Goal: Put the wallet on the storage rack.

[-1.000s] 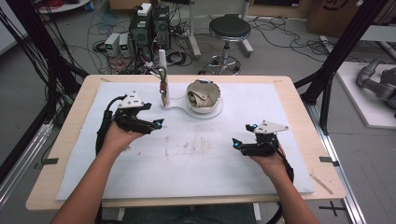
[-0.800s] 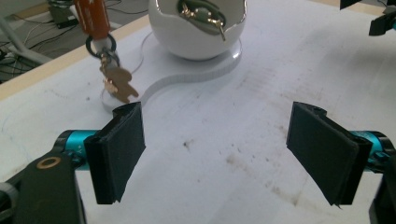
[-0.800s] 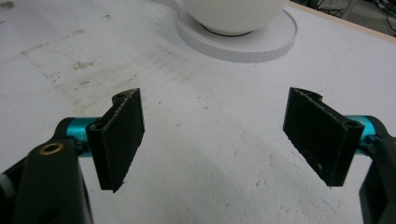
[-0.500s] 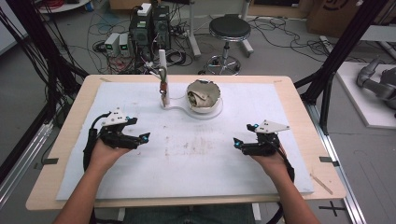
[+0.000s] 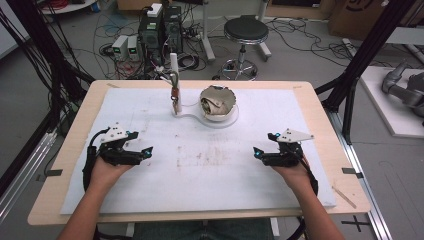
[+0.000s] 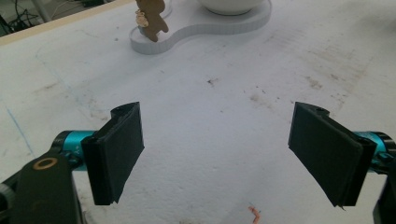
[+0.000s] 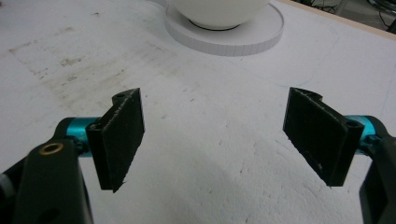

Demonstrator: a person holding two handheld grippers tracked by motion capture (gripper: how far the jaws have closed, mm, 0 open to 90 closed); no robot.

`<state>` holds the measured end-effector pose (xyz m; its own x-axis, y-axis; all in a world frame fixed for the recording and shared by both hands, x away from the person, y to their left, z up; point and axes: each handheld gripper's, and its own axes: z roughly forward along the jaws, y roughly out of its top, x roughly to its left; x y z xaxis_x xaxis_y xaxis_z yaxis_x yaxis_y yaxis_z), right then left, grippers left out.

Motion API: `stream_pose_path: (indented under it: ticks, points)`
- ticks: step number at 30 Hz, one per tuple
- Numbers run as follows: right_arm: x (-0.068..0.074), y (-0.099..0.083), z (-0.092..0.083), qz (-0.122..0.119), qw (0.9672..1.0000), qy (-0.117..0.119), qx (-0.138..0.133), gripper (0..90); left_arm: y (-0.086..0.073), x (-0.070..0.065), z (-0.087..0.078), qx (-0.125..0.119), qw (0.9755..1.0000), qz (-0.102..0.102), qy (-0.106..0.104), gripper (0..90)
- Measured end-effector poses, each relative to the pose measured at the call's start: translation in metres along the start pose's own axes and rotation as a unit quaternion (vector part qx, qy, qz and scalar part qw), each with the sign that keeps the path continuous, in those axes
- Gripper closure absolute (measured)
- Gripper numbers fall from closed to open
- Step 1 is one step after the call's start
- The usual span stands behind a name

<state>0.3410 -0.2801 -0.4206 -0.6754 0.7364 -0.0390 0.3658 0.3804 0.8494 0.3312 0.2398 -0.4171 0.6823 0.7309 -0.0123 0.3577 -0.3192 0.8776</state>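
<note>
Here, step: both hands rest apart | left gripper [image 5: 146,150] jaws just opening, empty | right gripper [image 5: 256,151] spread, empty | bowl [image 5: 218,103] upper centre on white base [image 5: 187,114] | next: reach toward bowl.

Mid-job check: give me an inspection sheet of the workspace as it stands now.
Surface: white mat on wooden table, brownish stains mid-mat.
Job's things: bowl holding crumpled stuff sits on white base; brown figure upright on base's small end.
Clutter: small reddish scrap near left claw.
Grippers: left claw open, jaws just widened, nothing between; right claw open, nothing between.
Cables: black cable trails from left claw.
Surroundings: stool, electronics boxes, floor cables.
</note>
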Motion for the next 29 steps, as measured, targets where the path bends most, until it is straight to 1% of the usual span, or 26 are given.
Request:
stream_pose_path:
  ticks: [3,8,11,16,19,25,29]
  points:
    - [-0.0009,-0.0002,0.0000,0.000,1.0000,-0.002,-0.001,21.0,-0.0007,0.0013,-0.0004,-0.003,1.0000,-0.002,-0.001,18.0]
    - [-0.0014,-0.0007,0.0008,0.003,1.0000,-0.003,0.005,21.0,-0.0029,0.0027,-0.0005,-0.001,1.0000,-0.006,-0.006,18.0]
    - [-0.0010,-0.0004,0.0005,-0.002,1.0000,-0.004,0.003,21.0,-0.0030,0.0032,-0.0012,-0.003,1.0000,-0.005,-0.008,18.0]
    - [-0.0008,-0.0005,0.0009,0.001,1.0000,-0.005,0.005,21.0,-0.0033,0.0035,-0.0009,0.002,1.0000,-0.005,-0.007,18.0]
    - [-0.0010,-0.0007,0.0012,0.002,1.0000,-0.004,0.006,21.0,-0.0034,0.0031,0.0001,0.006,1.0000,-0.002,-0.001,17.7]
    - [-0.0020,-0.0011,0.0016,0.004,1.0000,-0.003,0.006,21.0,-0.0038,0.0030,0.0011,0.012,0.9999,0.003,0.000,17.7]
    - [-0.0033,-0.0012,0.0014,0.004,1.0000,-0.003,0.006,21.0,-0.0039,0.0028,0.0022,0.012,0.9999,0.001,-0.001,17.7]
